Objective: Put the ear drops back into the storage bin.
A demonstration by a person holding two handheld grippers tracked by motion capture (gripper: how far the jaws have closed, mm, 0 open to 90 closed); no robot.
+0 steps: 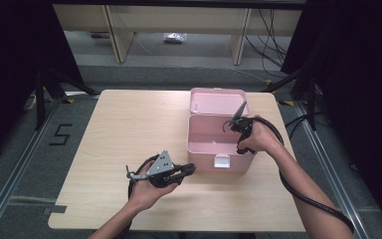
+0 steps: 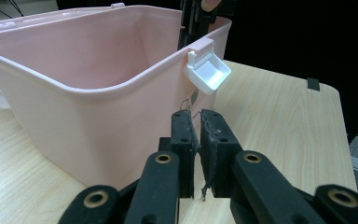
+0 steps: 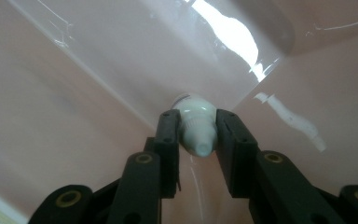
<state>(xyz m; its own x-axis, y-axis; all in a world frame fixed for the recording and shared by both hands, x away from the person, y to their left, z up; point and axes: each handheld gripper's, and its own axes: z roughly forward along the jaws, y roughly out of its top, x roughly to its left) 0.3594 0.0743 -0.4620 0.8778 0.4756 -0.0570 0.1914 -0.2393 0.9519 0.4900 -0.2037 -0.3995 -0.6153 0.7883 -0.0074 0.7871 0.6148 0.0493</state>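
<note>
A pink plastic box (image 1: 204, 158) stands with its lid (image 1: 218, 102) swung back on the wooden table (image 1: 124, 129); a white latch (image 1: 222, 161) hangs on its front wall. From the right, my right gripper (image 1: 229, 128) reaches down into the box. In the right gripper view it (image 3: 196, 123) is shut on a small white bottle (image 3: 196, 128) close to the pink floor of the box (image 3: 74, 107). My left gripper (image 1: 191, 169) lies level at the box's front left corner. Its jaws (image 2: 197, 116) stand together with nothing between them, just short of the box wall (image 2: 74, 126) and below the latch (image 2: 208, 73).
The box sits at the right half of the table, near the far edge. Bare tabletop stretches left of it and in front of it. Black cables trail from both grippers; the right one loops off the table's right edge. Desk legs and cables stand on the floor beyond.
</note>
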